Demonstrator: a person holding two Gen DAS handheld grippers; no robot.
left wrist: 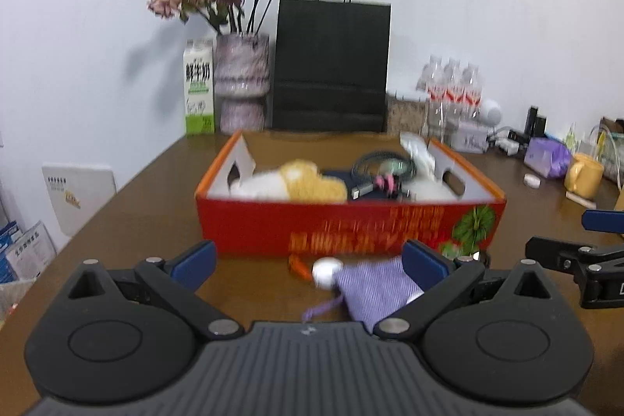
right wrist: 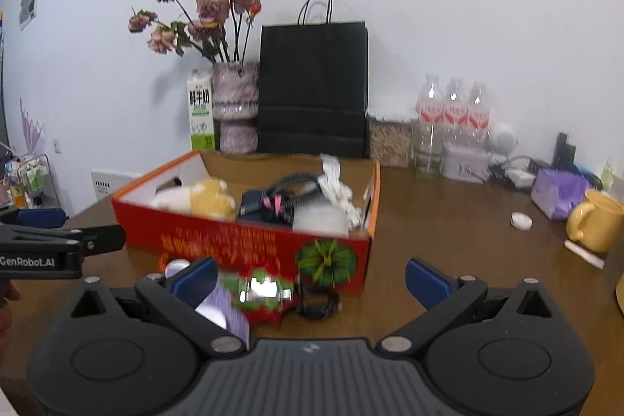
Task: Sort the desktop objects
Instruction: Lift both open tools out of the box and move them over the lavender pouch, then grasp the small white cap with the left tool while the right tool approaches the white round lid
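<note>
A red cardboard box (left wrist: 343, 227) with an orange rim stands on the brown table; it also shows in the right wrist view (right wrist: 218, 234). It holds a yellow-and-white plush toy (left wrist: 300, 180), a coiled black cable (left wrist: 380, 160), a pink clip and white items. In front of it lie a purple striped pouch (left wrist: 376, 289), a small white round object (left wrist: 325, 269) and an orange piece (left wrist: 298, 266). My left gripper (left wrist: 308, 260) is open above the pouch. My right gripper (right wrist: 310, 277) is open over a shiny red-green wrapped item (right wrist: 261, 293) and a black ring-like object (right wrist: 318, 303).
At the back stand a vase of dried roses (left wrist: 241, 80), a milk carton (left wrist: 199, 88), a black paper bag (left wrist: 331, 65) and water bottles (left wrist: 452, 84). On the right are a yellow mug (right wrist: 596, 221), a purple packet (right wrist: 559, 192) and a small white disc (right wrist: 521, 220).
</note>
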